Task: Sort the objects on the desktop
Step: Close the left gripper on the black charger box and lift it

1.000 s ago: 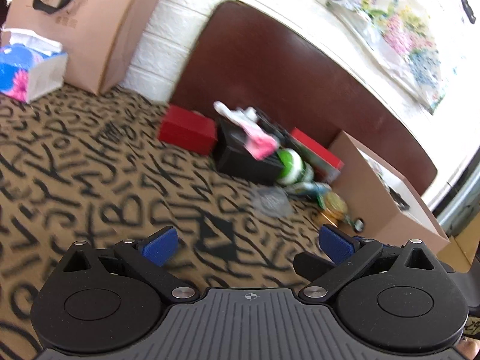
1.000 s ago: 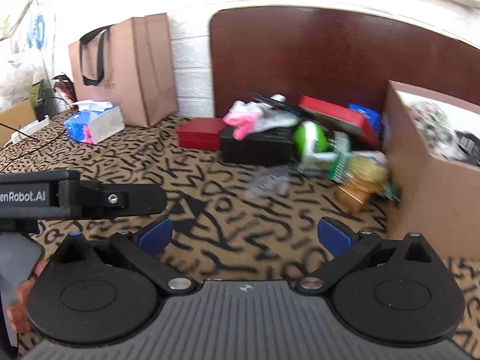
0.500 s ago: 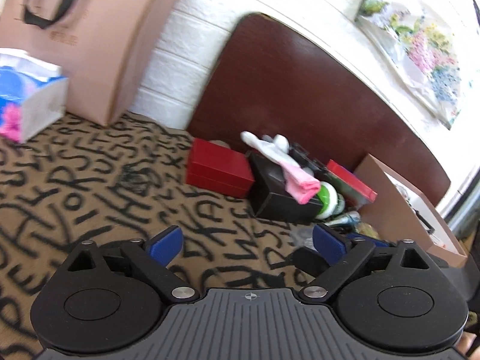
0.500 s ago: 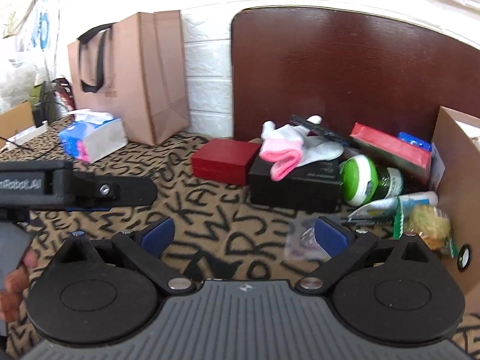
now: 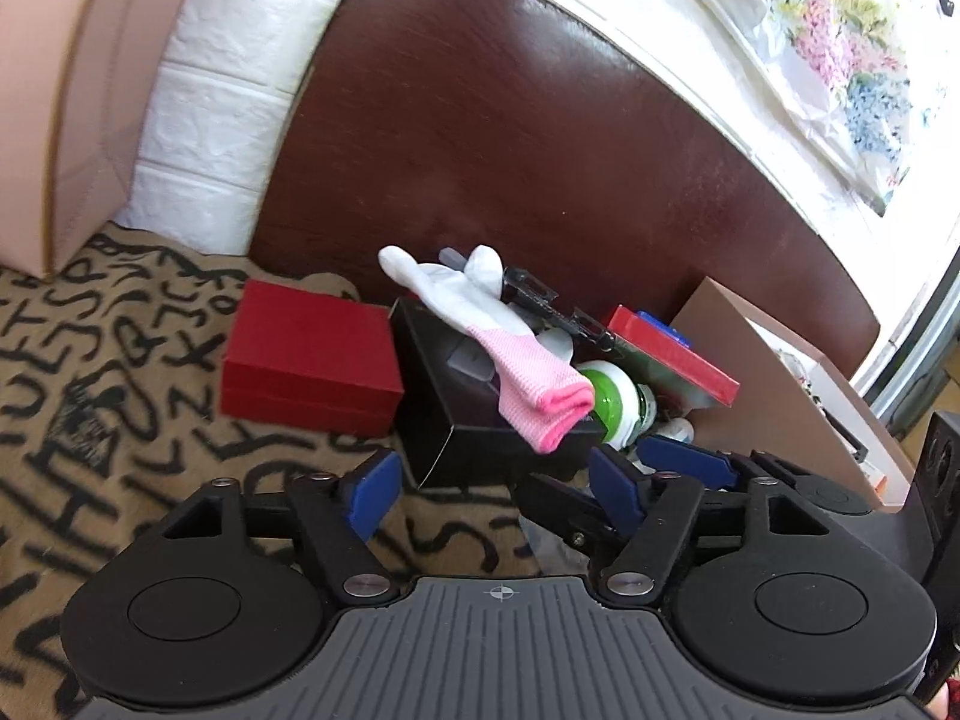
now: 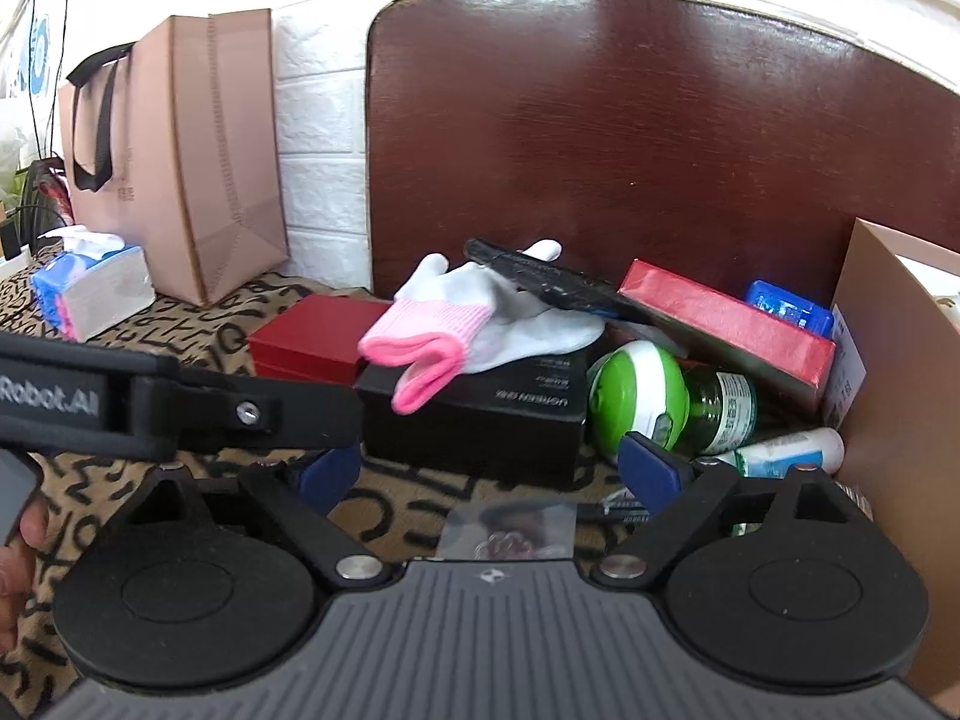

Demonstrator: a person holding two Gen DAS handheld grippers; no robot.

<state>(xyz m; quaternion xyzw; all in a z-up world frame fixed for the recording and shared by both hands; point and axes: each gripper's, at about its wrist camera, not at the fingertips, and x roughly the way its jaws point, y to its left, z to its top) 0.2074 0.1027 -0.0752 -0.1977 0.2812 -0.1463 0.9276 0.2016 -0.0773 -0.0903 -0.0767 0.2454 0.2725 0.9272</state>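
Right wrist view: almost nothing of the sorting appears to be done. The patterned surface (image 6: 198, 312) is still crowded at its far side, against a dark wooden board (image 6: 630, 138). At the right, a cardboard box (image 6: 894, 396) stands open; its contents are barely visible, so it cannot be told whether anything has been sorted into it.

The objects are heaped together beside that box. A black box (image 6: 480, 420) lies in the middle, with a red box (image 6: 306, 339) touching it on the left. A flat red case (image 6: 726, 318) leans at the right, behind a green-capped bottle (image 6: 639, 396) lying on its side. A white and pink glove (image 6: 468, 312) is draped over the black box, and a small clear bag (image 6: 510, 528) lies nearest.

The right gripper (image 6: 489, 468) is held spread and closing slightly, with nothing pinched; the clear bag lies just below it. The left gripper (image 5: 495, 489) is also closing, spread before the black box's near corner, pressing nothing. A first pick-up is judged to be in preparation.
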